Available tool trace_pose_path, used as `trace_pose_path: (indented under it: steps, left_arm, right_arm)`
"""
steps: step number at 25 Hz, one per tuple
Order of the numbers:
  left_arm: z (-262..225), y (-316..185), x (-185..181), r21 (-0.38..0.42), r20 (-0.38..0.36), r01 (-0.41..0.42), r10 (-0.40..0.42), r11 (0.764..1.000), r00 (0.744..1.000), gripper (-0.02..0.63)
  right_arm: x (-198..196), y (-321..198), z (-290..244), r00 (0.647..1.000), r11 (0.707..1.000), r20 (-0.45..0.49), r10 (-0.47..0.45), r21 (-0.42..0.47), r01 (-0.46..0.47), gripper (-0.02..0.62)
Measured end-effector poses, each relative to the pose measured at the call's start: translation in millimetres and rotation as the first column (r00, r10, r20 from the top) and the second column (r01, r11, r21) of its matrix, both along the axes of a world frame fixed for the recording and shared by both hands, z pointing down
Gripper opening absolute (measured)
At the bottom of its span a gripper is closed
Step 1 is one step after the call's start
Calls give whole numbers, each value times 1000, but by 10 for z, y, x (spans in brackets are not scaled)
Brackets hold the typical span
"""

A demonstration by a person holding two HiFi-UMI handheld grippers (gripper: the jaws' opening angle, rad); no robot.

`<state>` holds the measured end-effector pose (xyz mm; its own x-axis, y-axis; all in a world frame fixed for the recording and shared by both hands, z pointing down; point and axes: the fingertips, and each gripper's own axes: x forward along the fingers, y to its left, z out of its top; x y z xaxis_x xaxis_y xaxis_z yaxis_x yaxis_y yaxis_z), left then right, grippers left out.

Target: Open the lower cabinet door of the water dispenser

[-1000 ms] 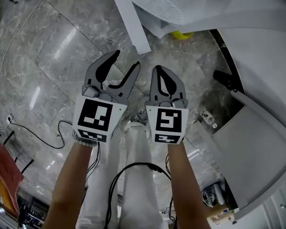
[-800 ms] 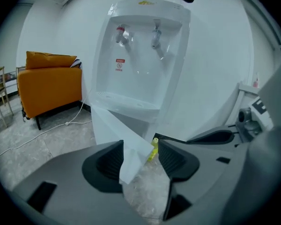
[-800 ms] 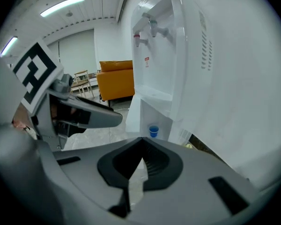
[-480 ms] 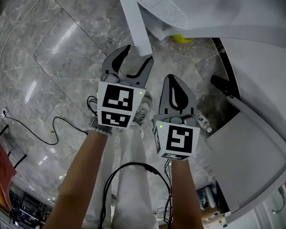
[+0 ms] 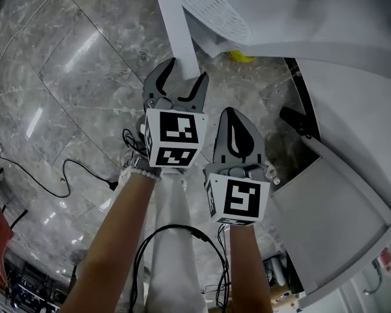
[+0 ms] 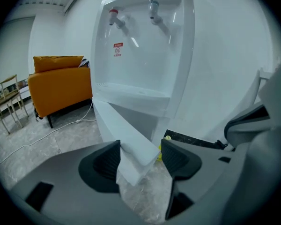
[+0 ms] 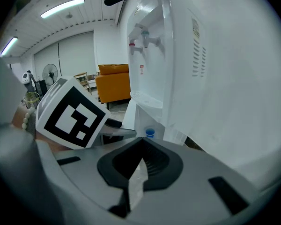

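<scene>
- The left tongs (image 5: 184, 77) are standing wide apart, and their jaws have just been opening.
- In the left gripper view, the free edge of the lower cabinet door (image 6: 127, 137) is lying between the two jaws of the left tongs (image 6: 139, 149). I cannot tell if a pad is touching it.
- The right tongs (image 5: 237, 114) are pressed fully together and are holding nothing. The right gripper view is showing the right tongs (image 7: 141, 153) with no gap between the jaws.
- The lower cabinet door (image 5: 180, 28) is a plain white panel. It is already standing out at an angle from the white water dispenser (image 5: 326, 31), just below the tap recess.
- Behind the door, a dark opening at the foot of the water dispenser (image 6: 145, 55) is showing, with a small yellow thing (image 6: 167, 137) near it on the grey marble floor (image 5: 65, 77).
- Both bare forearms are reaching forward and downward, side by side. The left tongs are a little farther ahead, and the right tongs are hanging just beside them, apart from the door.
</scene>
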<state>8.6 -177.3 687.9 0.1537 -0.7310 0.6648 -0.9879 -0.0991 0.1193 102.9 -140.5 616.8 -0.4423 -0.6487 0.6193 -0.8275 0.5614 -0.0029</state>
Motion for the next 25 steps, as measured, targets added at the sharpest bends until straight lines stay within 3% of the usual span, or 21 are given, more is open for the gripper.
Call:
trace_pose_path:
  steps: [15, 25]
  left_arm:
    - [112, 170, -190, -67, 6, 10, -10, 998, 1000, 275]
    - [113, 399, -516, -85, 40, 2, 2, 996, 999, 236]
  right_arm:
    - [-135, 28, 19, 1000, 1000, 8, -11, -12, 11, 3]
    - [-285, 158, 23, 1000, 999, -8, -28, -18, 28, 3]
